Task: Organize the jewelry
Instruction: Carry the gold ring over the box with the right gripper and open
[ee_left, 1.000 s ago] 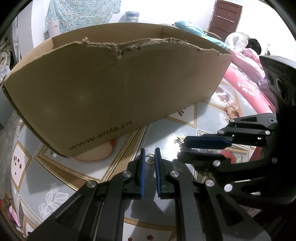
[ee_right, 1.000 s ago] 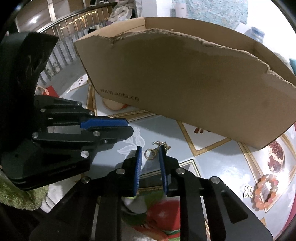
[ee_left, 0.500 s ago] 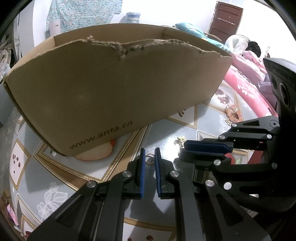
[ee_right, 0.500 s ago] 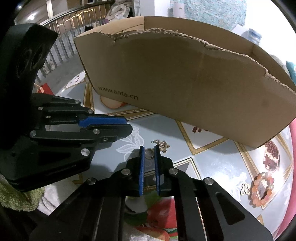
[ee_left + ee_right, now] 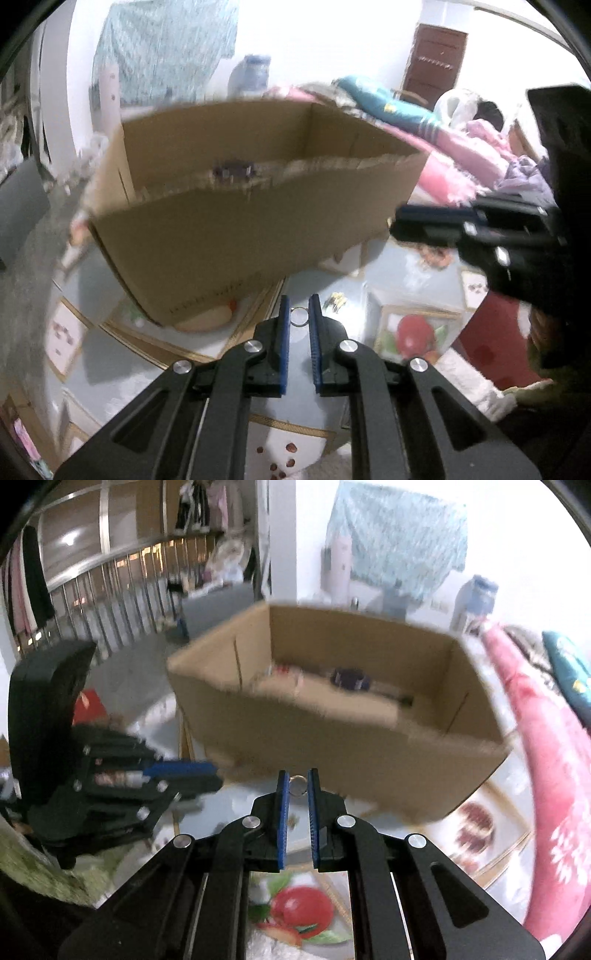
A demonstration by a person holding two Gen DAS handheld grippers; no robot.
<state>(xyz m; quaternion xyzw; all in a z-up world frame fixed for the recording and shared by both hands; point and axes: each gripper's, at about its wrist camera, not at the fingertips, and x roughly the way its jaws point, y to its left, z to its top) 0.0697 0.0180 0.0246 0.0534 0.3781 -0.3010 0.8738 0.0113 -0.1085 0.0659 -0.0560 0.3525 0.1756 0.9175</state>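
Both your grippers grip small metal rings: left gripper (image 5: 299, 308) clamps one ring (image 5: 299, 316), right gripper (image 5: 297, 784) another ring (image 5: 297, 785), above the table (image 5: 236, 373), near the cardboard box (image 5: 343, 734).

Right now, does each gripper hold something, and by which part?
Yes. The left gripper pinches a small metal ring across its sides at the fingertips. The right gripper pinches another small ring the same way.

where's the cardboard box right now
The cardboard box fills the middle of both wrist views, standing open on the patterned table just beyond the two grippers, with the pink bedding to its right.
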